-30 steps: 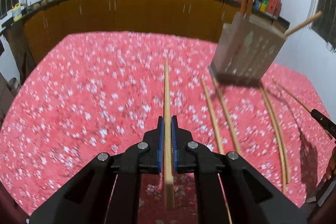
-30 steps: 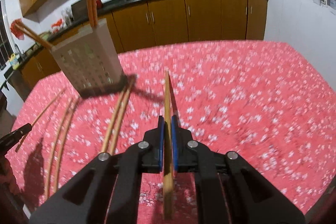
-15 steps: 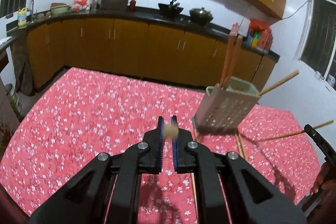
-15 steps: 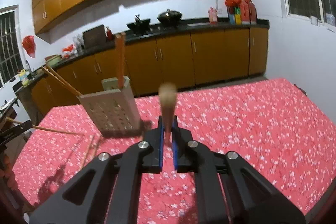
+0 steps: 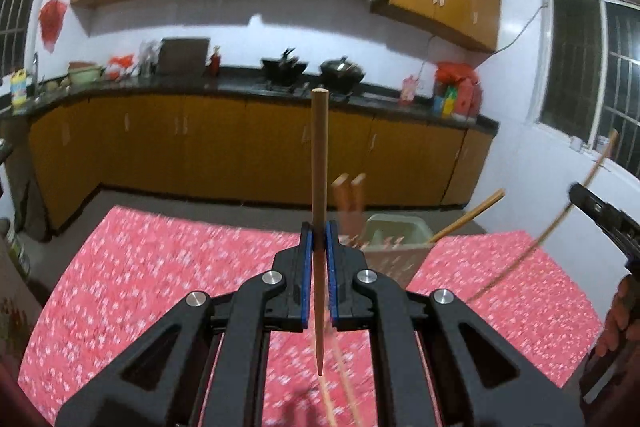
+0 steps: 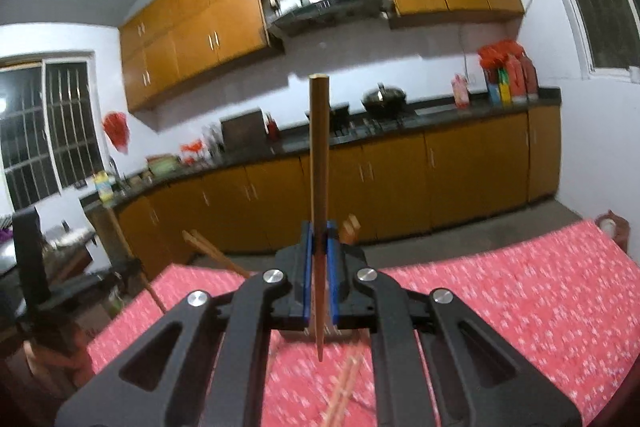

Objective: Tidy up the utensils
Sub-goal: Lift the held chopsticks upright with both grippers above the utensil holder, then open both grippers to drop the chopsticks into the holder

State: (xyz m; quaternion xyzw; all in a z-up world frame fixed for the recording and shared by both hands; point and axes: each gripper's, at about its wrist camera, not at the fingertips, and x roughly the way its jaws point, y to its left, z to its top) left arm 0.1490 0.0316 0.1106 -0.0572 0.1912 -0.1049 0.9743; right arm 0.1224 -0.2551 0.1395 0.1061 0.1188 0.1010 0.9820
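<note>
Chopsticks: one clamped upright in left gripper [image 5: 316, 243], another in right gripper [image 6: 319, 243].
Holder [image 5: 394, 241]: beige, ahead on table.
Technique: lower tips-first, vertical, one at a time, releasing inside.

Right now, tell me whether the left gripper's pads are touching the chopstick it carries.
Touching. The left wrist view shows the left gripper with both blue pads pressed flat against the upright chopstick, with no gap on either side.
</note>
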